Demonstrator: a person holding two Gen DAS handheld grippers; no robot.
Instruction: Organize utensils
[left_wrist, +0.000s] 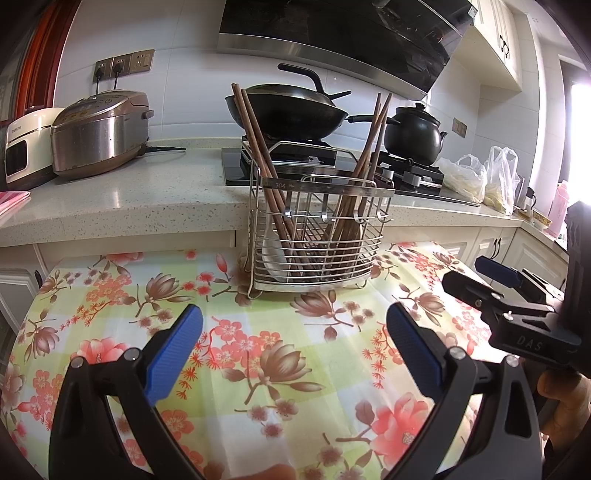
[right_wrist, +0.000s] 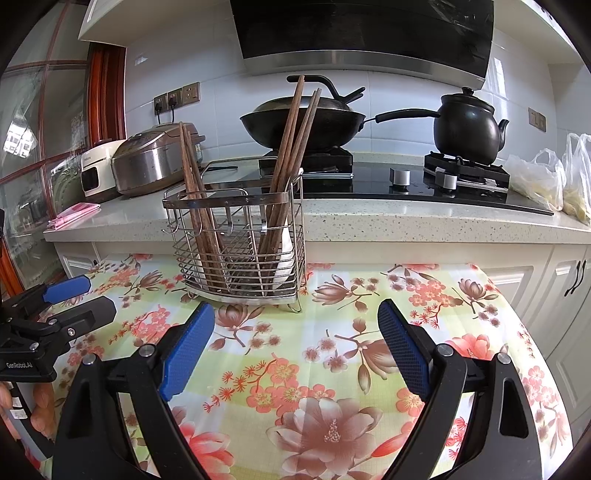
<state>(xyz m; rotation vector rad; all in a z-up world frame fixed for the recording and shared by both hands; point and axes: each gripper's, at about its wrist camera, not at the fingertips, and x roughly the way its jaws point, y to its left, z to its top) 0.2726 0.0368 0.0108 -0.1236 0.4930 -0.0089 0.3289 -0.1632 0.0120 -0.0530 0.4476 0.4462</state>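
Left wrist view is showing your left gripper (left_wrist: 295, 325) hovering over the floral tablecloth (left_wrist: 258, 369) with its jaws spread apart and gripping nothing. Your right gripper (right_wrist: 295, 321) is doing likewise, jaws gaping and empty. You are facing the wire utensil basket (left_wrist: 317, 240), standing on the cloth's far edge, with wooden chopsticks (left_wrist: 258, 147) leaning in both ends and a white spoon (left_wrist: 271, 254) resting inside.

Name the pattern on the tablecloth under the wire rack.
Pink and brown flowers on pale green-and-white checks on the tablecloth, clearest in the right wrist view.
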